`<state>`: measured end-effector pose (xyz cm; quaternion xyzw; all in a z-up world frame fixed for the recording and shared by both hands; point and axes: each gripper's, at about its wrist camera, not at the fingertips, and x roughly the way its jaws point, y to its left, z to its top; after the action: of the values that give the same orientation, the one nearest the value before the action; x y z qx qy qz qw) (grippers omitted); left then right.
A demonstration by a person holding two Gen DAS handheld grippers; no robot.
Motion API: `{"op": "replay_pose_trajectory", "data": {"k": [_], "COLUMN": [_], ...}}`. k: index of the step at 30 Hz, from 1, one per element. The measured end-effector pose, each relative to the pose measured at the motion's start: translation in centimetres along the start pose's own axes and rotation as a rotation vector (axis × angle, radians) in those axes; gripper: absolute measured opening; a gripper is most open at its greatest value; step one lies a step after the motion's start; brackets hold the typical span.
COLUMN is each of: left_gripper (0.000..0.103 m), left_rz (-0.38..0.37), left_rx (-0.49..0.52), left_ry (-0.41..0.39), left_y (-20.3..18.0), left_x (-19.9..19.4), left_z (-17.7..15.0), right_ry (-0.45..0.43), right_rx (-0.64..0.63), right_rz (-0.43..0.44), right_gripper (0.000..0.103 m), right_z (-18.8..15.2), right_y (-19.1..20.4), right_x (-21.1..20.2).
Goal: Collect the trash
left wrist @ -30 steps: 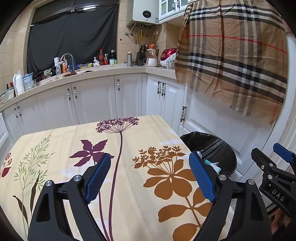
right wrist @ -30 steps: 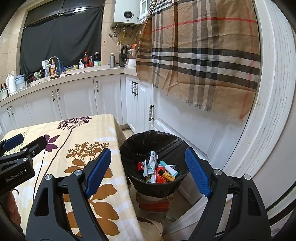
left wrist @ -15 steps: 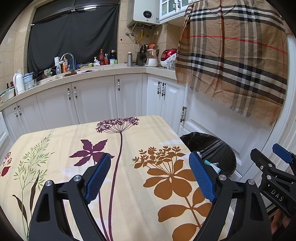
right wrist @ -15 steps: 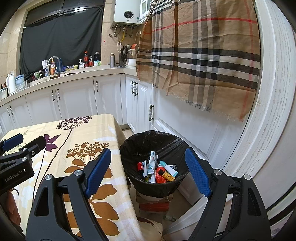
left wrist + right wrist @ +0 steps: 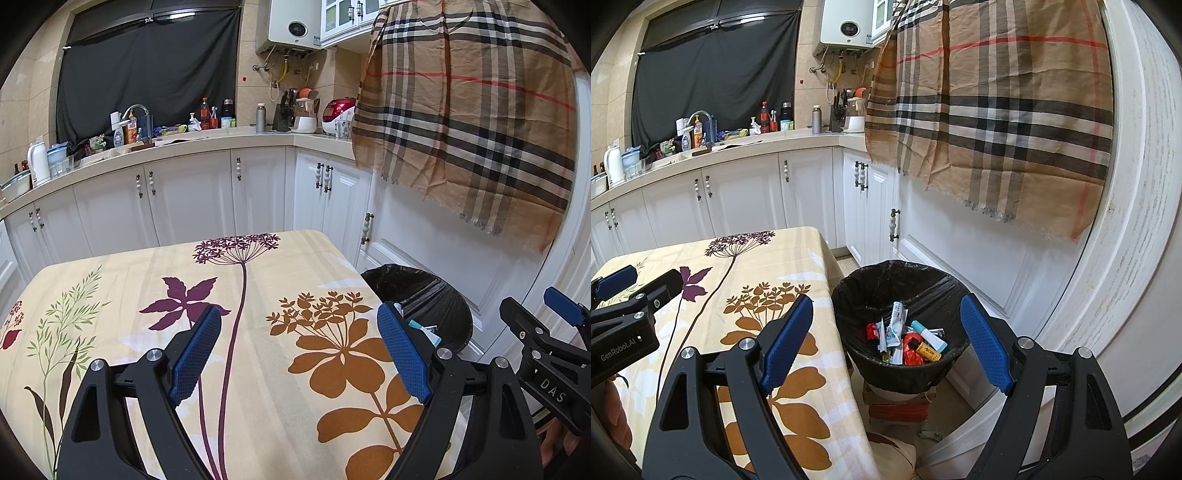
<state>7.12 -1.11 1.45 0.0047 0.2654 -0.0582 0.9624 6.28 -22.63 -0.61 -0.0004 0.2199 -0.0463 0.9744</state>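
A black-lined trash bin [image 5: 857,291] stands on the floor beside the table's right edge and holds several pieces of trash [image 5: 908,338]: wrappers, a small tube, a red can. My right gripper [image 5: 886,339] hangs open above and in front of the bin, nothing between its blue pads. My left gripper [image 5: 299,354] is open over the flowered tablecloth [image 5: 258,280], also holding nothing. In the left wrist view the bin [image 5: 439,295] shows past the table's corner, and the right gripper's finger [image 5: 546,339] enters at the right edge. The left gripper's finger [image 5: 631,291] appears at the left of the right wrist view.
White kitchen cabinets [image 5: 192,199] run behind the table, with a cluttered counter [image 5: 184,134] above them. A plaid cloth [image 5: 997,110] hangs over the white door [image 5: 979,266] right of the bin. A red box [image 5: 897,410] lies on the floor under the bin.
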Motion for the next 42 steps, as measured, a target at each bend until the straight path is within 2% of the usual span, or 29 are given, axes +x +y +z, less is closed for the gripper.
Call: {"op": "replay_pose_trajectory", "data": {"k": [24, 28, 42], "left_gripper": [0.084, 0.085, 0.088], "left_rz": [-0.003, 0.022, -0.004], "left_rx": [-0.007, -0.008, -0.015], "left_ry": [0.01, -0.002, 0.012], "left_y": [0.3, 0.2, 0.6], "left_x": [-0.1, -0.4, -0.1], "left_z": [0.0, 0.0, 0.0], "right_ry": [-0.001, 0.0, 0.004], "right_rx": [-0.001, -0.001, -0.017], "right_rz": [0.0, 0.001, 0.015], "right_gripper": [0.08, 0.08, 0.08], "right_z": [0.0, 0.0, 0.0], "right_y": [0.2, 0.2, 1.6], "right_x": [-0.1, -0.1, 0.0]}}
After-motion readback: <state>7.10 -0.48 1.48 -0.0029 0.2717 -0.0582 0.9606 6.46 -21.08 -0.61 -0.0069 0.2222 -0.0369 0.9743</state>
